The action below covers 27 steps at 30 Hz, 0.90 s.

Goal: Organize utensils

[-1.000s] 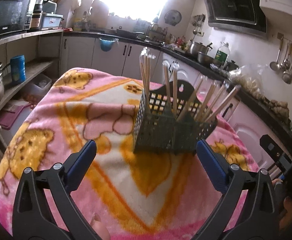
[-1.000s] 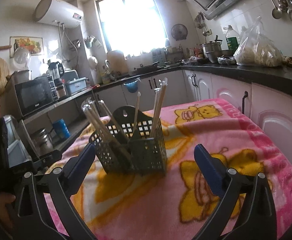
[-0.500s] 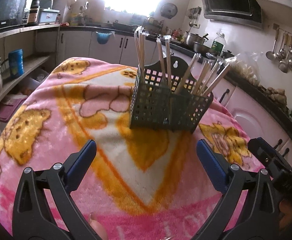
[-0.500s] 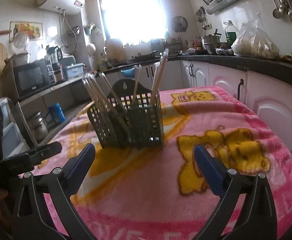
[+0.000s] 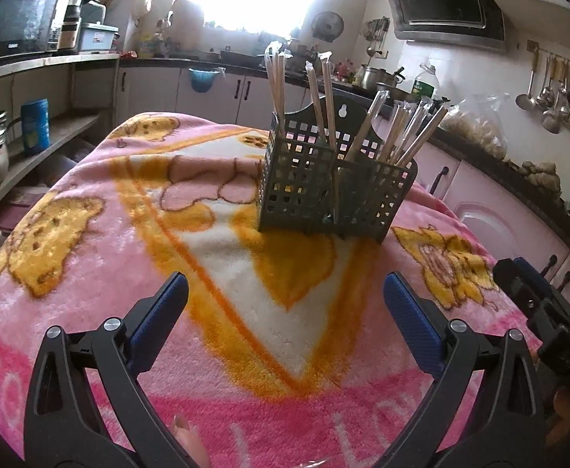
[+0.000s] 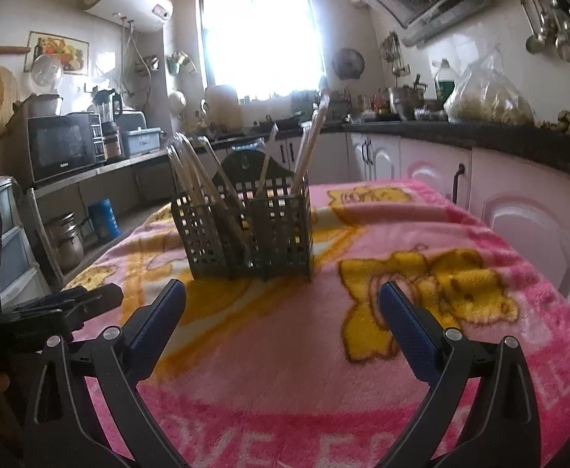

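Utensil caddy [image 5: 335, 191] stands upright mid-tabletop, wrapped chopsticks [image 5: 409, 132] sorted into its compartments, leaning outward. Left gripper [image 5: 285, 308] and right gripper [image 6: 283, 304]: jaws spread, empty, well short of caddy; likely sorting is done. Pink cartoon blanket [image 5: 128, 273] covers tabletop; cluttered kitchen, bright window [image 6: 261, 35].

Each camera sat behind its own gripper and looked forward along the two fingers over the pink blanket [image 5: 89, 257]. The left wrist view faced the utensil caddy [image 5: 335, 183] from near, slightly above, with the stove wall to its right. The right wrist view looked from lower down (the other corner of the table) toward the window [image 6: 261, 35]. Both shared the caddy [image 6: 245, 230], the blanket [image 6: 460, 241] and the window wall.
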### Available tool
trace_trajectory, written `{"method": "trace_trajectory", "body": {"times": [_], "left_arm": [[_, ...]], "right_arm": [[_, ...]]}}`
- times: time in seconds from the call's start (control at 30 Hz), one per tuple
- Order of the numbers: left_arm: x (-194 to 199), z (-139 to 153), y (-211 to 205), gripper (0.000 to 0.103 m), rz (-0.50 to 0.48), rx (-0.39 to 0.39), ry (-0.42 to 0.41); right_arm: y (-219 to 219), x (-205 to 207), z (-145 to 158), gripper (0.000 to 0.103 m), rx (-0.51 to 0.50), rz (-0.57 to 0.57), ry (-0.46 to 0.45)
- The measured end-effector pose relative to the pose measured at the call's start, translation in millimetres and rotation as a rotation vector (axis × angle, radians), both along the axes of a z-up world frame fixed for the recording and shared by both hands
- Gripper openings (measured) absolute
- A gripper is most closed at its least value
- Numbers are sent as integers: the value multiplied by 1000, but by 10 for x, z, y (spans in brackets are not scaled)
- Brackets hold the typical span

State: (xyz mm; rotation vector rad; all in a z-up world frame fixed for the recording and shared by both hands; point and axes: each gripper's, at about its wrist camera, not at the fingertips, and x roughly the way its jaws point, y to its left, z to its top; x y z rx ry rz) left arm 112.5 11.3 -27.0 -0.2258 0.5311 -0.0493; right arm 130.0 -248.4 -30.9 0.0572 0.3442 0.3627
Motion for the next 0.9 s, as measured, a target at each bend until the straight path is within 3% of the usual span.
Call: {"method": "trace_trajectory", "body": {"times": [0.3, 0.47, 0.9], "left_arm": [[-62, 59, -39, 92, 21, 32, -52], [-146, 88, -67, 92, 34, 50, -122], [-199, 80, -86, 92, 52, 71, -159]], "right_arm": [[26, -156, 52, 97, -23, -8, -103], [-4, -227, 54, 97, -13, -13, -143], [-29, -233, -1, 97, 5, -42, -108]]}}
